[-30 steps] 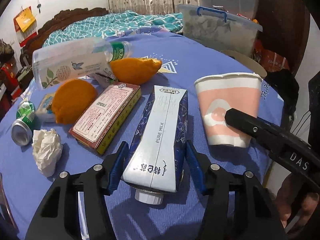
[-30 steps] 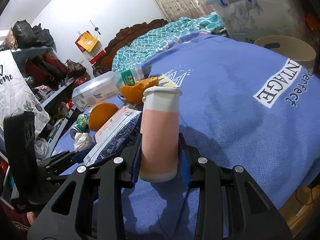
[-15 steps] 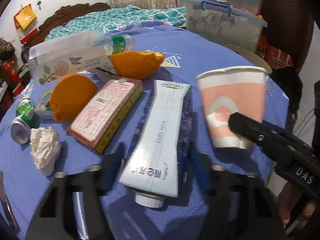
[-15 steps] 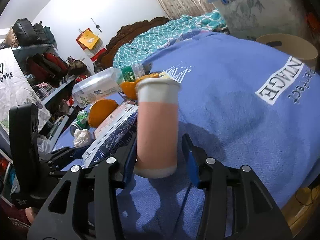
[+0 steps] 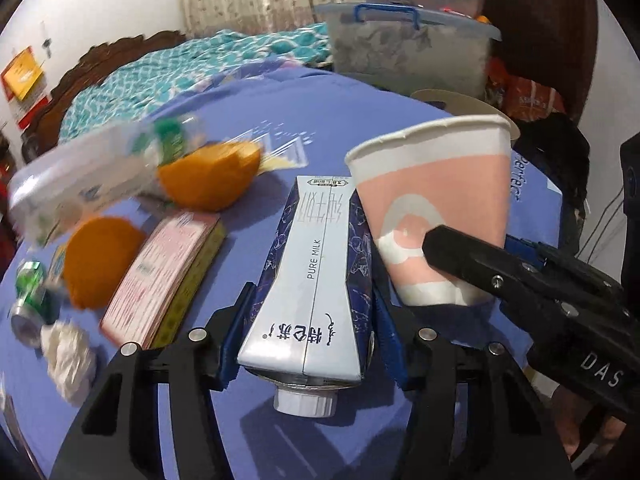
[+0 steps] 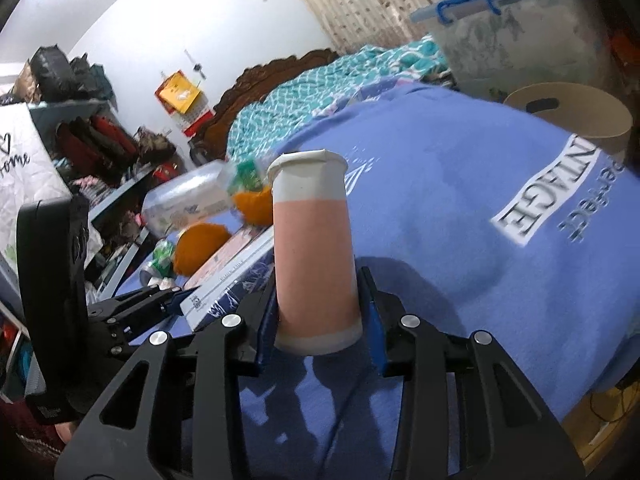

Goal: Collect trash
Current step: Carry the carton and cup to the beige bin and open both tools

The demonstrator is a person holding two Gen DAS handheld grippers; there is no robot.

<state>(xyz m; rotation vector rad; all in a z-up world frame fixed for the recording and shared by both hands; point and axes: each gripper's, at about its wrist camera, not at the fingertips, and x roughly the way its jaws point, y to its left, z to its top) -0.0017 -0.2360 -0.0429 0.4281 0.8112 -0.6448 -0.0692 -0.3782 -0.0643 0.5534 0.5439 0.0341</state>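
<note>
left gripper [image 5: 310,344]: enters from the bottom edge of the left wrist view, pitched steeply down toward the blue cloth [image 5: 360,120]. jaws about half open, blue pads pressed on both flanks of the milk carton [image 5: 316,276]. carton lies flat between the pads, white cap [image 5: 304,402] toward the camera at lower centre, far end toward mid frame.

right gripper [image 6: 320,320]: enters from the bottom edge of the right wrist view, aimed at a shallow downward angle. jaws narrowly set, just been closing, with the paper cup [image 6: 314,256] between them. left pad in contact with the cup near its base; right pad drawn up to the opposite side, a thin gap possible there, contact not certain. cup upright with a slight tilt, squeezed narrow in this view, rim at mid frame. in the left wrist view the same cup [image 5: 436,208] stands just right of the carton, one black finger across its lower right.

surroundings, left wrist view: flat box [image 5: 164,276] just left of the carton; orange peel pieces [image 5: 208,174] at centre left; plastic bottle [image 5: 80,184] blurred at upper left; crushed can [image 5: 28,300] and crumpled tissue [image 5: 68,352] at lower left. storage tub [image 5: 408,52] and round cardboard container [image 6: 568,116] beyond the cloth's far edge. open cloth to the right of the cup in the right wrist view, falling away at the right edge of the frame.
</note>
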